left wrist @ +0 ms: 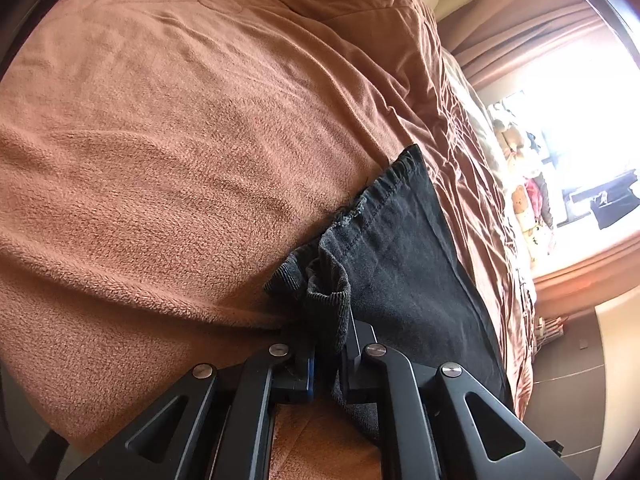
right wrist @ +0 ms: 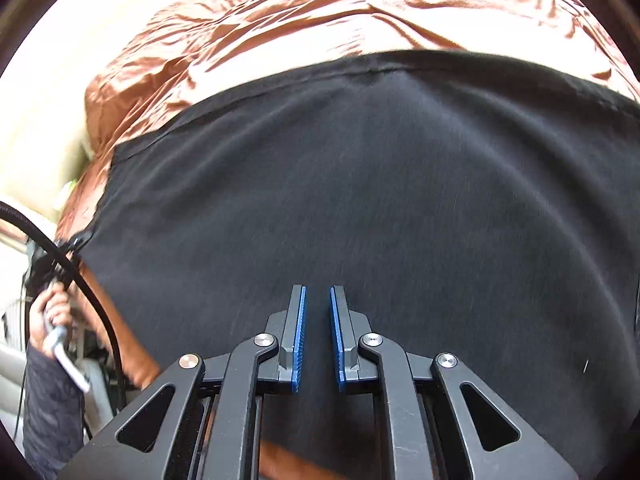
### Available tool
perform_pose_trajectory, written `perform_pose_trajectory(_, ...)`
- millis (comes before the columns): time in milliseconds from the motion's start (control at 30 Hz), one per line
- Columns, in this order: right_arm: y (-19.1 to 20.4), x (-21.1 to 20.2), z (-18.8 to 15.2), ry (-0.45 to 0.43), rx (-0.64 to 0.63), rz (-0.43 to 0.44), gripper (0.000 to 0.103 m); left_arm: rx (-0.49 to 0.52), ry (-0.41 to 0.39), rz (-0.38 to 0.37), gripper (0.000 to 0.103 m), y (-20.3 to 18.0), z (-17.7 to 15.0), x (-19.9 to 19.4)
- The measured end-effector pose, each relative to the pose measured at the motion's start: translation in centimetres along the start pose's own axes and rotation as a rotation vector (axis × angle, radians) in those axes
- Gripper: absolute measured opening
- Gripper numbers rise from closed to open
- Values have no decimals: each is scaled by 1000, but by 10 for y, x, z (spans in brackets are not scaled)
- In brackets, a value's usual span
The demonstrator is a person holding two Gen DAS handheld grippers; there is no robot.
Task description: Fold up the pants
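Observation:
Black pants (left wrist: 404, 264) lie on a brown blanket (left wrist: 180, 140) on a bed. My left gripper (left wrist: 328, 332) is shut on a bunched ribbed edge of the pants (left wrist: 328, 300); a frayed hem shows just beyond it. In the right wrist view the pants (right wrist: 380, 184) spread flat and fill most of the frame. My right gripper (right wrist: 318, 300) hovers over the black cloth with its blue pads (right wrist: 300, 336) a small gap apart and nothing between them.
A shiny brown bedspread (right wrist: 300, 20) lies beyond the pants. A cream headboard (right wrist: 48, 100) is at left. A hand holding the other gripper's handle and a black cable (right wrist: 92, 304) show at lower left. A bright window (left wrist: 580, 100) and shelf items are at right.

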State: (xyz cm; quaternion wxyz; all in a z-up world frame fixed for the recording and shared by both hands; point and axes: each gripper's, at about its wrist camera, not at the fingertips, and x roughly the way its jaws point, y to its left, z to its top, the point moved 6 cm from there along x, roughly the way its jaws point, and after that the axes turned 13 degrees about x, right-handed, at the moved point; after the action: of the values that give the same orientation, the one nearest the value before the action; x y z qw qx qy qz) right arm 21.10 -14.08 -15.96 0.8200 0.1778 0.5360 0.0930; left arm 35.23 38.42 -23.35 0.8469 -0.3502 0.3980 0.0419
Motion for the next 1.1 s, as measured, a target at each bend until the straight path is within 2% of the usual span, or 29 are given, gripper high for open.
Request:
perform_pose_trajectory(133, 7, 11, 19, -39, 19, -32, 9, -4, -2, -4, 11, 1, -1, 1)
perform_pose_trajectory(433, 9, 38, 54, -40, 48, -14, 9, -1, 13, 16, 13, -1, 1, 3)
perform_pose_trajectory(767, 6, 54, 95, -89, 85, 17, 8, -13, 24, 53, 18, -5, -5, 3)
perform_pose_trajectory(867, 1, 57, 99, -94, 109, 43, 8, -25, 28, 42, 23, -11, -10, 4)
perform_pose_trajectory(967, 0, 56, 94, -95, 107, 48, 8, -18, 20, 47, 23, -13, -8, 5)
perform_pose_trajectory(1033, -1, 55, 87, -89, 104, 50, 8, -30, 9, 50, 17, -11, -6, 4)
perform_pose_trajectory(1100, -5, 51, 81, -84, 113, 61, 8, -33, -2, 42, 7, -13, -4, 0)
